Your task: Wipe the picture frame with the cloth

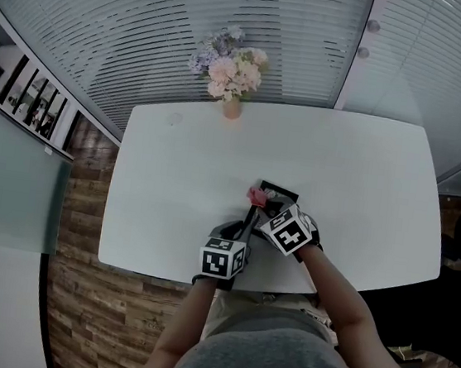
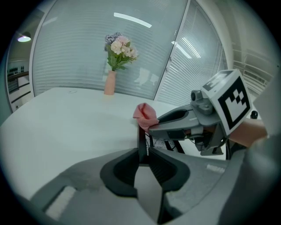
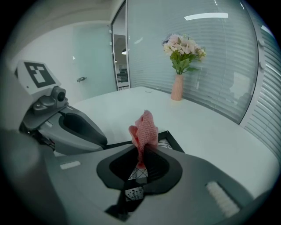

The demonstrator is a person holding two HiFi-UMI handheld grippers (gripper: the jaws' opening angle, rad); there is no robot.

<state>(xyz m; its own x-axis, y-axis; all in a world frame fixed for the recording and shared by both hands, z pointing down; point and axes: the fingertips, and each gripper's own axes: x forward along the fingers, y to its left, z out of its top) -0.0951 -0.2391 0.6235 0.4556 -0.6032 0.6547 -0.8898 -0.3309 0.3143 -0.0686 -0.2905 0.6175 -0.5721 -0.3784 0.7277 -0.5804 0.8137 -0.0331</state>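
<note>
A black picture frame (image 1: 280, 193) lies near the front edge of the white table (image 1: 172, 180). My left gripper (image 1: 247, 223) is shut on the frame's near left edge, which shows as a thin black bar (image 2: 141, 139) between its jaws in the left gripper view (image 2: 144, 156). My right gripper (image 1: 264, 201) is shut on a bunched pink cloth (image 3: 144, 128), held over the frame (image 3: 170, 139) with the cloth sticking up out of the jaws (image 3: 141, 161). In the left gripper view the cloth (image 2: 145, 115) sits at the top of the frame edge. The two grippers are close together.
A pink vase with pale flowers (image 1: 232, 77) stands at the table's far edge. Glass walls with blinds (image 1: 235, 13) run behind it. The table's front edge (image 1: 202, 282) is just under my hands, with wooden floor (image 1: 98, 313) below.
</note>
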